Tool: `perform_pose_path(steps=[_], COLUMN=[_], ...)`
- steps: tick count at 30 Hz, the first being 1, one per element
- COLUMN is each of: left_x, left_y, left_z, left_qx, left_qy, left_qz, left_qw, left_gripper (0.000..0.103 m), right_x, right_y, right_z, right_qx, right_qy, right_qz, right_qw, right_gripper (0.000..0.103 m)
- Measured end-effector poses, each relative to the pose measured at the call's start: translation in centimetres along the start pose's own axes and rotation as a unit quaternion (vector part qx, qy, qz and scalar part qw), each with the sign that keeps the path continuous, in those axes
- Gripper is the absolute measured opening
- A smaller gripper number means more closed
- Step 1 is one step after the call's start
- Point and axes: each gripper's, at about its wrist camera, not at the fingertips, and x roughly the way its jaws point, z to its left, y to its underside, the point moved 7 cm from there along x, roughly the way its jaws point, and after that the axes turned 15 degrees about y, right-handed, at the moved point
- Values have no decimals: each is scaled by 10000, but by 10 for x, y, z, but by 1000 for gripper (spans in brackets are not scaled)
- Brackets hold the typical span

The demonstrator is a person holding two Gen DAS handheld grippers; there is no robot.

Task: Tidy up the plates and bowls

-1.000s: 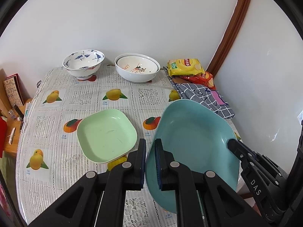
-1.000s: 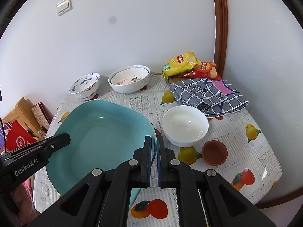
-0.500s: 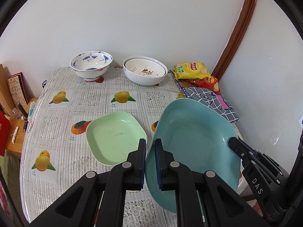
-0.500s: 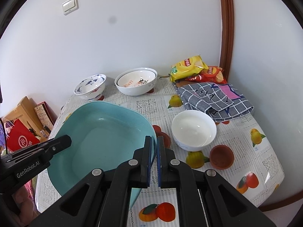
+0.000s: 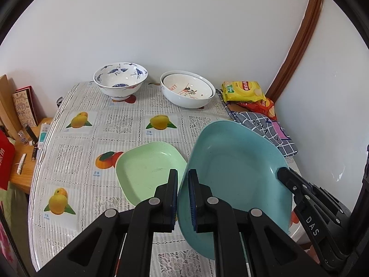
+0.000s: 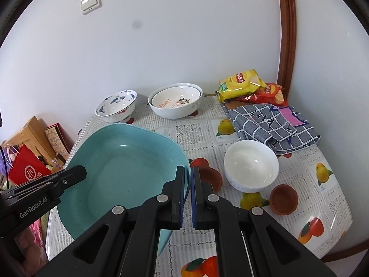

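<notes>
Both tongs, left and right, are clamped on opposite rims of the blue plate, carried above the worktop just beside the green plate; uneven pull could slip it.

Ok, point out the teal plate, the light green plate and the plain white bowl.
teal plate point(image 5: 235, 168), left wrist view, inner floor.
light green plate point(image 5: 147, 168), left wrist view, inner floor.
plain white bowl point(image 6: 251, 165), right wrist view, inside.
</notes>
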Motion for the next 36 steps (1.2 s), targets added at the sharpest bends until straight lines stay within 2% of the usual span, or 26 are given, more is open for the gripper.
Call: perform_pose_path(steps=[12, 23, 36], left_x=[10, 32, 63], left_y=[9, 30, 47], left_z=[42, 87, 113], left_qx=[-316, -837, -1184], left_qy=[-135, -256, -402], left_qz=[132, 356, 641], left_qw=[9993, 9955, 9901], left_gripper=[10, 10, 10], right_x=[29, 62, 107], right_y=[9, 21, 22], right_z=[35, 74, 101], right_qx=[-267, -676, -1117], right_qy=[-117, -199, -275], right_qz=[261, 529, 772], right_qw=[9992, 9961, 9904], right_gripper=[5, 5, 5])
